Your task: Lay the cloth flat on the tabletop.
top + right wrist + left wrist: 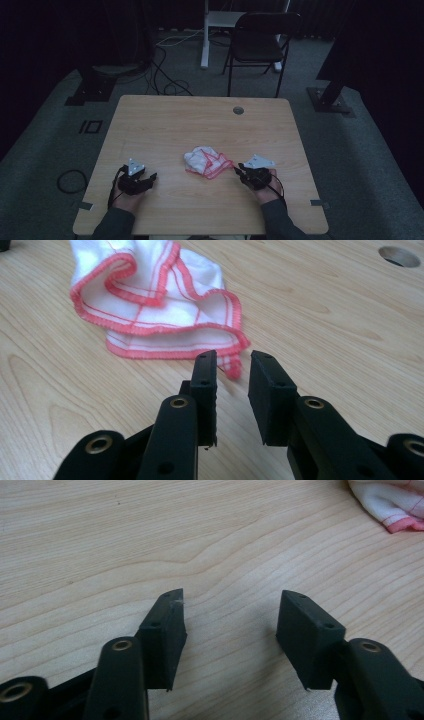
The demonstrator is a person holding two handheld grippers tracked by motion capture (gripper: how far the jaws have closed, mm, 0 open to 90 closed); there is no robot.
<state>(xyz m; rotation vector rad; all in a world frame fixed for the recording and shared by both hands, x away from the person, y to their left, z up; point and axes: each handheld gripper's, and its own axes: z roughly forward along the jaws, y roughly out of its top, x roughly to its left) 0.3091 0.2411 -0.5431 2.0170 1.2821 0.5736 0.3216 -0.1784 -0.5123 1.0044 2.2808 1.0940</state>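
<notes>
High view: a crumpled white cloth with red edging (pixel 207 162) lies mid-bench (pixel 165 125), the right gripper (pixel 239 169) just beside its corner, the left gripper (pixel 149 179) well apart from it.

Left gripper view: jaws half open, holding nothing, cloth (pixel 395 505) far off.

Right gripper view: jaws narrowed around the cloth's corner tip (pixel 233 366), not pinching it. Closing there may catch only hem, which could slip free.

Perhaps a dim lab, floor cables (pixel 165 75), stand bases (pixel 330 100)
</notes>
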